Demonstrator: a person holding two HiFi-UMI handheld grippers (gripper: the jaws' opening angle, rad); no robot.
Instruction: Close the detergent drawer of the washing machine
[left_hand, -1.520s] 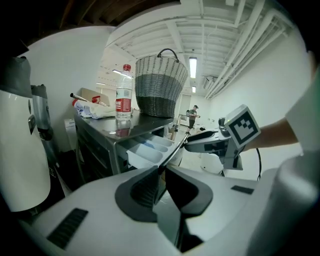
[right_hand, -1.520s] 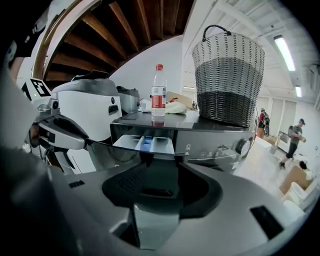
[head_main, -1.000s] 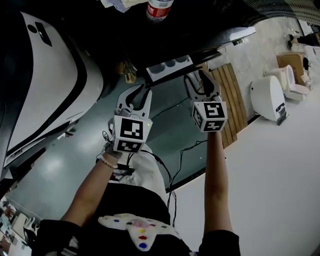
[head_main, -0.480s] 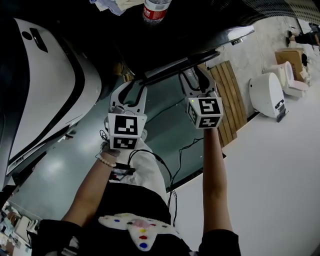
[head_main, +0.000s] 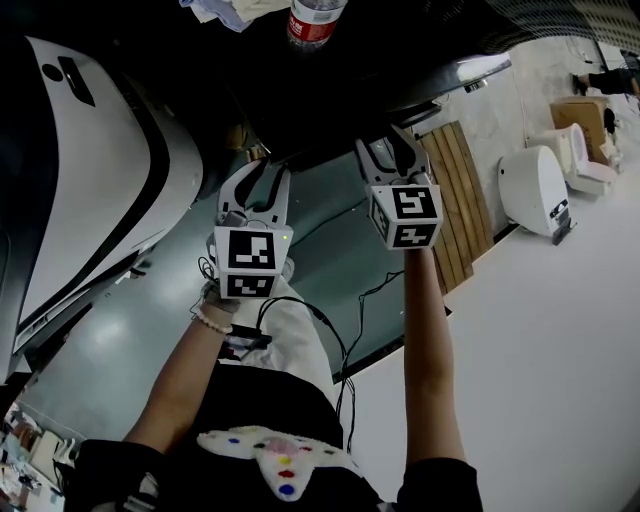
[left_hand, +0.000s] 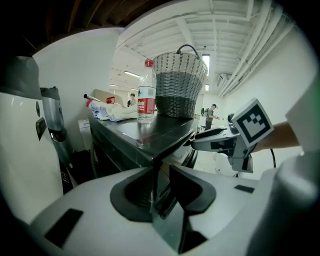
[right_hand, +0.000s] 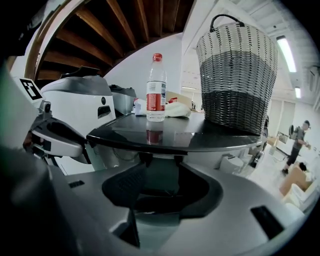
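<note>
At the washing machine (head_main: 330, 70), we are holding the left hand-held gripper (head_main: 268, 172), jaws just narrowing on nothing, and the right hand-held gripper (head_main: 392, 145) spread, while the detergent drawer (right_hand: 159, 187) seems nearly shut.

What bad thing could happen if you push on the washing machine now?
A hard shove from the right tongs could shake the washing machine, and the water bottle standing on its top might tip over. The basket beside it could slide too. Gentle pushing seems safer.

Detergent drawer (right_hand: 162, 176) pushed in (flush, grey-green front).
</note>
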